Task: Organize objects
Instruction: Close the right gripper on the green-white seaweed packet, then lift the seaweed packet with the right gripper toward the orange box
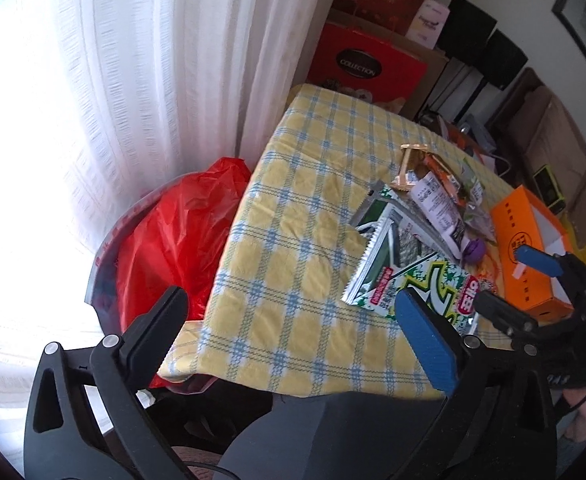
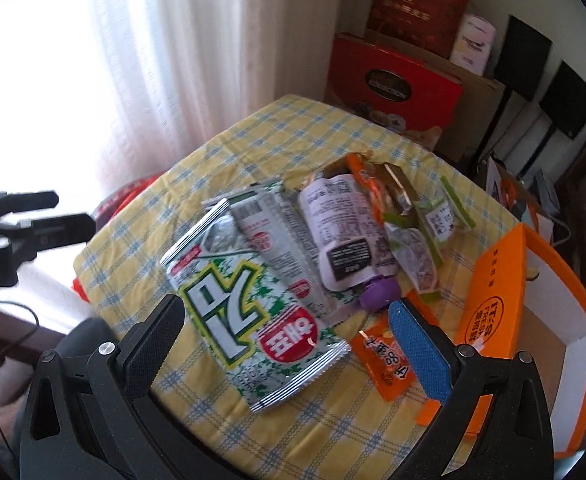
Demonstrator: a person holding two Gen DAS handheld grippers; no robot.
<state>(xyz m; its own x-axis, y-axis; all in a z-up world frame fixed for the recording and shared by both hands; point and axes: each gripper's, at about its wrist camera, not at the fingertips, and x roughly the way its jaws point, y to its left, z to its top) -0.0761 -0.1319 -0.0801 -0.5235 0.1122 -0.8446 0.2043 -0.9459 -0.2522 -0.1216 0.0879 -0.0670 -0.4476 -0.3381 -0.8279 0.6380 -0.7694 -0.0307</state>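
Both the left gripper [image 1: 293,328] and right gripper [image 2: 289,344] hover with fingers wide over snack packets [image 2: 253,312].

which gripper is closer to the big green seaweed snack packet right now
Right. The right gripper hangs open just above the seaweed packet, its fingers to either side. The left gripper is open off the table's window-side edge.

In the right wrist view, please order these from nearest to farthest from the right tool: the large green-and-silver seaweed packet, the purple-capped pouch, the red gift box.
1. Large green-and-silver seaweed packet, between the right tool's fingers.
2. Purple-capped pouch, mid-table.
3. Red gift box, behind the table.
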